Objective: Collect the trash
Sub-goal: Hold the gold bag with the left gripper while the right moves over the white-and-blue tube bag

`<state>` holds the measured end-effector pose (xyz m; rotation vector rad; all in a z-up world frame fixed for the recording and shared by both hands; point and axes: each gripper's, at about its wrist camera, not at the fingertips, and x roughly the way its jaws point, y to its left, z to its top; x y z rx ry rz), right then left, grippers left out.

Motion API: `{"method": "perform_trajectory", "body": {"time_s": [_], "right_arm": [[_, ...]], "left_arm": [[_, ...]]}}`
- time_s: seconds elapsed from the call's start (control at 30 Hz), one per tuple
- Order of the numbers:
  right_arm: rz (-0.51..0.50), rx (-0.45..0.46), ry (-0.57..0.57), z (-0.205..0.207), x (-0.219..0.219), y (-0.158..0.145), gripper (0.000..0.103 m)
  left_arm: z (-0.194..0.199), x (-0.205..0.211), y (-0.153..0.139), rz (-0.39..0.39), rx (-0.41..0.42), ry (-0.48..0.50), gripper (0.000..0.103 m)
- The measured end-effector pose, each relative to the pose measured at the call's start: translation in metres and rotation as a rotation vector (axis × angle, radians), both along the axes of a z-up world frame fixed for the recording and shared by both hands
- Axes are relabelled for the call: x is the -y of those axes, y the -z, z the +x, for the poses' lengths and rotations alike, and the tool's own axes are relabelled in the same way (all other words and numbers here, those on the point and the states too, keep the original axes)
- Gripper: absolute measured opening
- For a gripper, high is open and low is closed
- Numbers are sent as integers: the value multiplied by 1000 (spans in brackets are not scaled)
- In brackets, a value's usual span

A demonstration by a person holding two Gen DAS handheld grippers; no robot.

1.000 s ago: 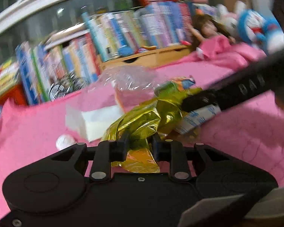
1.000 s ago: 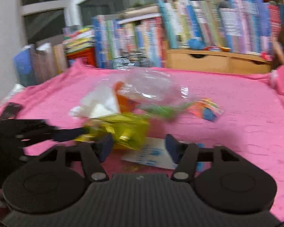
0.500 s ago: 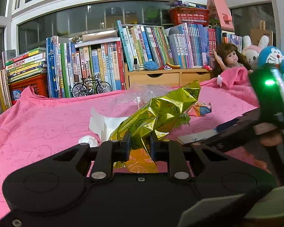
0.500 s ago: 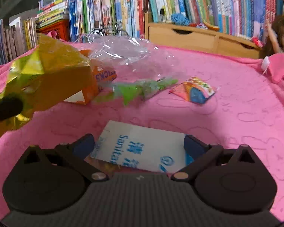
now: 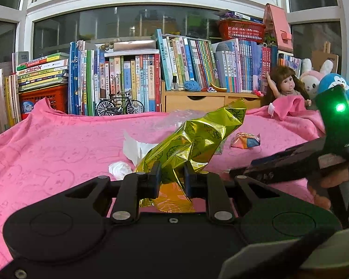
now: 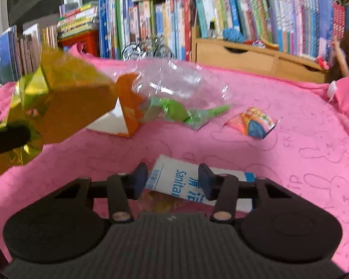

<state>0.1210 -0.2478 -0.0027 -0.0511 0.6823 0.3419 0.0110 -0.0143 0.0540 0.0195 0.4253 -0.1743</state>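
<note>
My left gripper (image 5: 172, 176) is shut on a crumpled gold foil wrapper (image 5: 197, 134), held up above the pink cloth (image 5: 46, 153). In the right wrist view that gold wrapper (image 6: 65, 102) hangs at the left. My right gripper (image 6: 172, 179) hovers low over a white sanitary-wipe packet (image 6: 174, 174) lying flat on the cloth. Its jaws are closing, with the packet's left end between them and the pads not pressing on it. Beyond lie an orange carton (image 6: 128, 107), a clear plastic bag (image 6: 181, 81), a green wrapper (image 6: 181, 114) and a small colourful wrapper (image 6: 253, 123).
A white tissue ball (image 5: 119, 168) and white paper (image 5: 135, 146) lie left of the gold wrapper. Rows of books (image 5: 128, 74), a wooden drawer unit (image 5: 209, 102), a model bicycle (image 5: 119, 105), a doll (image 5: 286, 86) and plush toys (image 5: 314, 81) line the back.
The left gripper has lifted the gold wrapper off the pile. The right gripper has dropped closer over the white packet, and its jaws have narrowed from wide apart.
</note>
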Motion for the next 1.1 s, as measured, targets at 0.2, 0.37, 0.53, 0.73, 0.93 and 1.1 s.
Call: {"method": "perform_trajectory", "body": {"time_s": [0.2,0.37,0.53,0.73,0.93,1.1], "right_arm": [[148,-78,148,-2,41,-7,78],[198,-180,236,-7,61,-10,86],[130,-286,332,-18,80,-3,86],[335,-370,378,-23,107,-6,100],[291,-310,500,-2,86,-3,103],[169,-151,638,-5,80,-9,103]], "left_arm": [[-8,-10,2,-5,-15,-12,18],[-9,-16,6,-24,-37,-19,18],[-12,-19,7,-32,-41,-15,18],[-13,-20,8,-56,-50,-17,18],[-16,-17,9,-57,-51,-17,18],[-19,-21,8,-52,-43,-20,18]]}}
